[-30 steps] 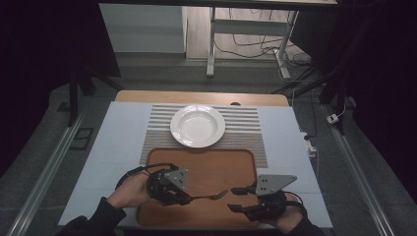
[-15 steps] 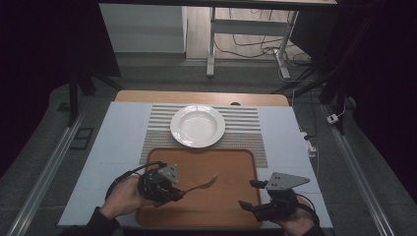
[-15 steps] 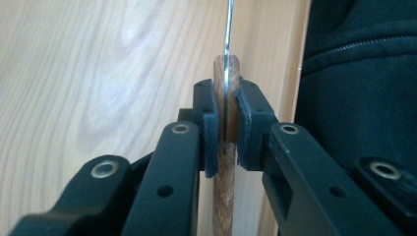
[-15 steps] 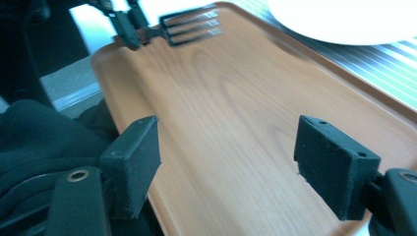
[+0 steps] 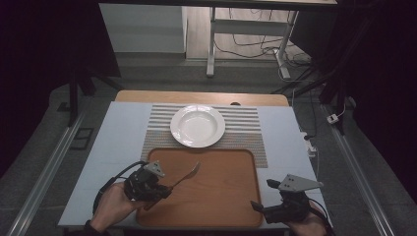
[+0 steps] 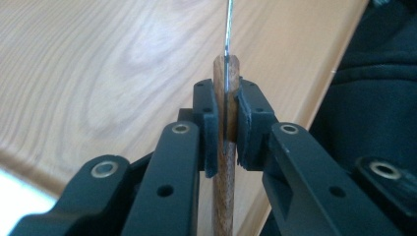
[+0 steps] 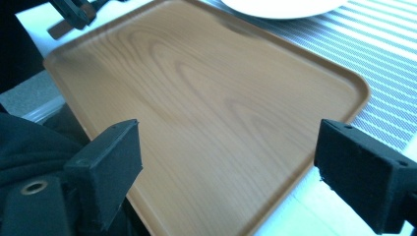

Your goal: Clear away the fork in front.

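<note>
A fork (image 5: 189,173) with a wooden handle (image 6: 225,162) and a thin metal shank points over the brown wooden tray (image 5: 221,196). My left gripper (image 5: 164,189) is shut on the handle at the tray's near left edge; its pads (image 6: 210,123) press both sides of the wood. The fork's head hangs a little above the tray. My right gripper (image 5: 263,194) stands open at the tray's near right corner, with nothing between its pads (image 7: 115,157), and looks across the bare tray (image 7: 206,98).
A white deep plate (image 5: 197,125) sits on a striped placemat (image 5: 246,123) just beyond the tray. The pale tabletop (image 5: 118,137) extends to both sides. A cable adapter (image 5: 310,142) lies at the right edge. A dark sleeve (image 6: 378,98) is close to the left gripper.
My left gripper has carried the fork left toward the tray's left edge. My right gripper has drawn back to the right and nearer, away from the fork.
</note>
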Demonstrator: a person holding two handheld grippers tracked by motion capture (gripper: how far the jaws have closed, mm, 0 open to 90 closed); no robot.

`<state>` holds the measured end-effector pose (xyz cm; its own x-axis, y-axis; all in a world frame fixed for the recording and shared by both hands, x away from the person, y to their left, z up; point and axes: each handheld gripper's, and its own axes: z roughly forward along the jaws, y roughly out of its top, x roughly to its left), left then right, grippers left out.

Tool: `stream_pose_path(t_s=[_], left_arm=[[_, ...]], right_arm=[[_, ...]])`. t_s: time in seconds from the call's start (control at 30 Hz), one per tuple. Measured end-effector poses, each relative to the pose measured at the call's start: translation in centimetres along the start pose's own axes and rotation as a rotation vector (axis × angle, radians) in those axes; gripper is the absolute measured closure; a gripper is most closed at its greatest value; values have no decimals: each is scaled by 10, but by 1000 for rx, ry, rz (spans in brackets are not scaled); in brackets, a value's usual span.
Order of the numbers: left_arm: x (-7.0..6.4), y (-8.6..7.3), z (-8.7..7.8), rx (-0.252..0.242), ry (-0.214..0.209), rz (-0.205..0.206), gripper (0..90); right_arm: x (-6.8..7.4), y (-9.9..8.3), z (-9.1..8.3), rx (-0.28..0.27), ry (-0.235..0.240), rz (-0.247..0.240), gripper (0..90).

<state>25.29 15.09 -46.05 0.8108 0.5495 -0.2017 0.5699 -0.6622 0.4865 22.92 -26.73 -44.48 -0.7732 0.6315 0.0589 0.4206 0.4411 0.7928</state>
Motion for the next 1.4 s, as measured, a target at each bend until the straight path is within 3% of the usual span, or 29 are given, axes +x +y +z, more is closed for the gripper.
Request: stream_pose_path(t_s=[0.2,0.47,0.57,0.67,0.9,0.97,1.1,1.2,1.3,1.4], left_arm=[[6,-10,-2,-6,39,-111,800],[20,-17,9,33,88,-248,800],[27,-17,16,47,83,-311,799],[31,-17,22,71,101,-342,799],[32,-16,37,136,139,-338,788],[32,-16,37,129,135,-335,777],[34,-16,30,77,117,-338,707],[37,-13,21,25,107,-335,710],[40,-8,16,-22,96,-325,834],[44,-2,14,-42,91,-306,880]], right_arm=[[-1,-6,-3,16,-19,8,48],[-3,-12,-8,23,-47,20,5],[-3,-12,-7,28,-53,20,0],[-3,-12,-7,31,-58,17,0],[-2,-12,-7,32,-59,15,0],[-3,-12,-7,35,-61,17,0],[-4,-13,-7,40,-59,29,0],[-4,-13,-7,40,-63,32,0],[-4,-12,-6,52,-65,27,0],[-3,-12,-6,55,-62,27,0]])
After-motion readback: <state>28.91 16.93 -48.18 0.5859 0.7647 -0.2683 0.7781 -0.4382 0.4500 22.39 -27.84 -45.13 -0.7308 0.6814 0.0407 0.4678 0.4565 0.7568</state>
